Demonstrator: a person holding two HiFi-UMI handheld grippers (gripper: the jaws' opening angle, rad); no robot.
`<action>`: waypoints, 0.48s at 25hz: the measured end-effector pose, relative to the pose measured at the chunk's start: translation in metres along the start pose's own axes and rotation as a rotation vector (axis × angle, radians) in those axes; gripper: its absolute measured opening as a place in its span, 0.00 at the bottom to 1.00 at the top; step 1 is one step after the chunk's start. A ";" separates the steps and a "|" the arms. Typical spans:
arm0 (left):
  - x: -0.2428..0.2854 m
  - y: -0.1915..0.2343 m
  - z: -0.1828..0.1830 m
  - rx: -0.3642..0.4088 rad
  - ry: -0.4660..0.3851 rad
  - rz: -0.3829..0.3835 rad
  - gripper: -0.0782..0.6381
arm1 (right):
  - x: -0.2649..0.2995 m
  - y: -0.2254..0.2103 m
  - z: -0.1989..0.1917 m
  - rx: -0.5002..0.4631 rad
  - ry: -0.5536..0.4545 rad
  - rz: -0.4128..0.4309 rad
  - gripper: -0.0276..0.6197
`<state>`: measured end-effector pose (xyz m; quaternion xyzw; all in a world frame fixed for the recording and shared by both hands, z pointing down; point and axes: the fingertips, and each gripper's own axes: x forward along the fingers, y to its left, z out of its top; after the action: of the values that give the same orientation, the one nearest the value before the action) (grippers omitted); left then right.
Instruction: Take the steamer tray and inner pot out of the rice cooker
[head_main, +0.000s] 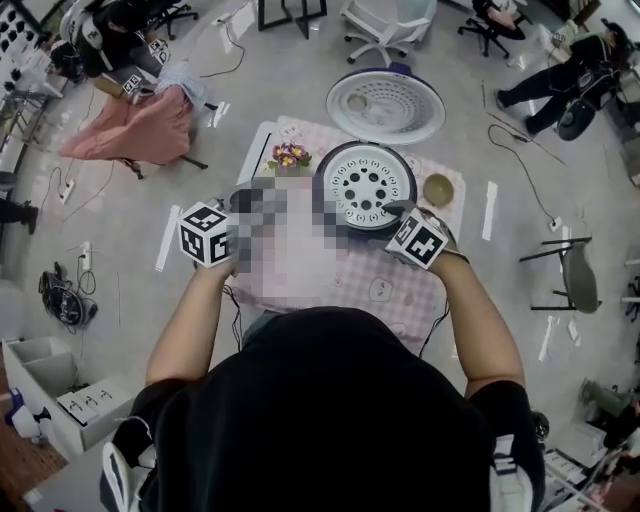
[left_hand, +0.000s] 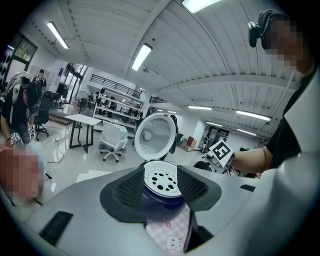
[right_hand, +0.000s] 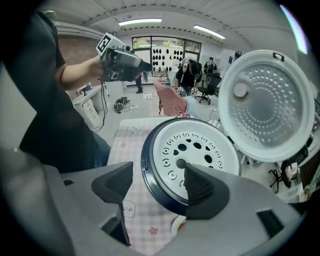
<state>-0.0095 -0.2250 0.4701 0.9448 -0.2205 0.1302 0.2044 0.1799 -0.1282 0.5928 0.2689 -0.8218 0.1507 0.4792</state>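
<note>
On the pink checked tablecloth (head_main: 400, 288), in the mouth of the round dark-blue rice cooker (head_main: 322, 190), white domed lid (head_main: 385, 105) swung back for access: white perforated plastic steamer tray (head_main: 365, 188), lying flat, holes upward, round and so without a long axis; inner pot hidden beneath. Right gripper (right_hand: 157, 182) angled down over the near rim, jaws wide apart, clamping nothing, seemingly lining up on the tray's edge. Left gripper (left_hand: 161, 186) off to the side, jaws apart and empty, probably kept free.
</note>
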 end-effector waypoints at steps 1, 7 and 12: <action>-0.002 0.002 -0.003 -0.007 0.001 0.004 0.42 | 0.005 0.001 0.000 -0.020 0.017 0.011 0.55; -0.010 0.016 -0.016 -0.041 0.011 0.028 0.42 | 0.033 0.006 -0.009 -0.160 0.151 0.074 0.52; -0.012 0.024 -0.026 -0.067 0.025 0.034 0.42 | 0.051 0.010 -0.020 -0.276 0.244 0.115 0.50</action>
<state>-0.0354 -0.2292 0.4969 0.9318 -0.2384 0.1379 0.2364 0.1682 -0.1254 0.6469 0.1331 -0.7845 0.0953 0.5981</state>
